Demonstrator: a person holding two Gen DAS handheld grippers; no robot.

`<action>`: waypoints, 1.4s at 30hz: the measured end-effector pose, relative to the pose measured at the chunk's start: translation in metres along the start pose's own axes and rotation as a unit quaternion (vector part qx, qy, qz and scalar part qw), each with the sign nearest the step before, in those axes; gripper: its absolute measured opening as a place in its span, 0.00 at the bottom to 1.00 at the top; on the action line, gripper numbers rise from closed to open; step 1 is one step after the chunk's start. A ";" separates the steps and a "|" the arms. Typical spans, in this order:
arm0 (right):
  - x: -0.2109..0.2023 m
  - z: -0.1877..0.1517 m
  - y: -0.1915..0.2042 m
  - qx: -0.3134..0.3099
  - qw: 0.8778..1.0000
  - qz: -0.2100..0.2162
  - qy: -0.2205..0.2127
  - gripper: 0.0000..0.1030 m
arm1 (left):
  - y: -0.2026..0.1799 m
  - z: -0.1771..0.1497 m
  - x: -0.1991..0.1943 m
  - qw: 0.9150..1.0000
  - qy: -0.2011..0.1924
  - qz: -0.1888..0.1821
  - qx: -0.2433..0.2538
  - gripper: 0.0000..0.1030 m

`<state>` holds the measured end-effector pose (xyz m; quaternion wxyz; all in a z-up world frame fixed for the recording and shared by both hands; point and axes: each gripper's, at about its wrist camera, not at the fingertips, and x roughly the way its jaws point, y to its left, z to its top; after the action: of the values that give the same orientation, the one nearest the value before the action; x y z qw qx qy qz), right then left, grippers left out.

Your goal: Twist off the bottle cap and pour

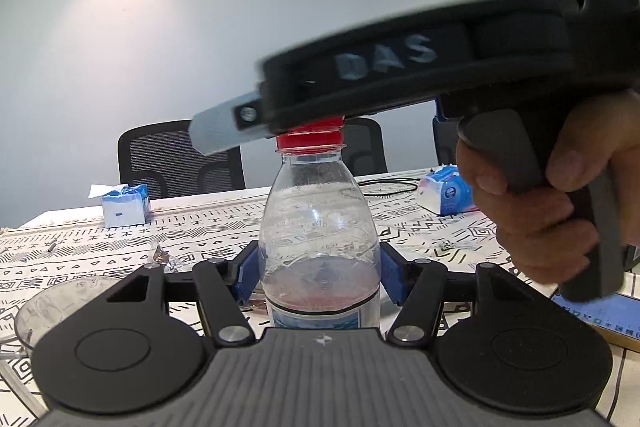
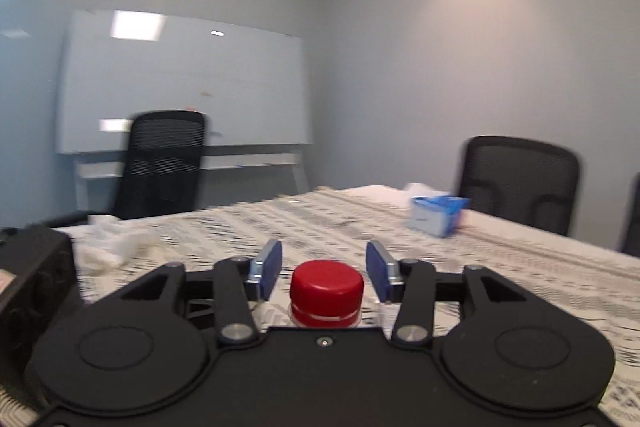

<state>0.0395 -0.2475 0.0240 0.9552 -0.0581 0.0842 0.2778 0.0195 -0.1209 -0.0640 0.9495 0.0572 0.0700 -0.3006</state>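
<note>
At the far left of the left wrist view a clear plastic bowl [image 1: 48,311] sits on the patterned tablecloth [image 1: 420,223], and whether anything lies in it cannot be told; behind it stands a small blue and white carton [image 1: 124,207] with its top flap torn open; in the middle the clear bottle [image 1: 318,227] stands upright on the cloth, a shallow layer of reddish liquid in its lower part and the rest empty above; the left gripper [image 1: 318,273] pinches the bottle's body, its blue pads [image 1: 246,275] pressed against both sides; the red cap [image 1: 310,139] is on the neck; over it reaches the right gripper [image 2: 325,269], held by a hand [image 1: 552,203] at the right; in the right wrist view its blue fingers [image 2: 270,267] stand spread on either side of the cap, apart from it; to the right on the table lies a blue and white tissue pack [image 1: 444,193].
</note>
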 end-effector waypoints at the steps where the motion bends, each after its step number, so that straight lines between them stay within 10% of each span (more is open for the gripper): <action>1: 0.001 0.000 0.002 0.002 1.000 -0.013 -0.004 0.49 | 0.000 0.000 0.000 1.000 0.000 0.000 -0.002 0.56; 24: -0.005 0.000 -0.002 0.029 0.999 -0.027 0.012 0.33 | 0.000 0.001 0.002 1.000 0.000 0.007 -0.010 0.56; 35: -0.013 -0.014 -0.060 0.019 0.986 0.166 -0.023 0.32 | 0.005 0.001 0.004 1.000 0.000 0.001 -0.014 0.56; 42: -0.018 0.000 -0.016 0.026 0.999 0.028 -0.004 0.43 | 0.005 0.001 0.005 1.000 0.000 0.001 -0.012 0.56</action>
<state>0.0327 -0.2703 0.0286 0.9486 -0.0298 0.0894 0.3023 0.0266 -0.1199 -0.0638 0.9502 0.0456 0.0736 -0.2992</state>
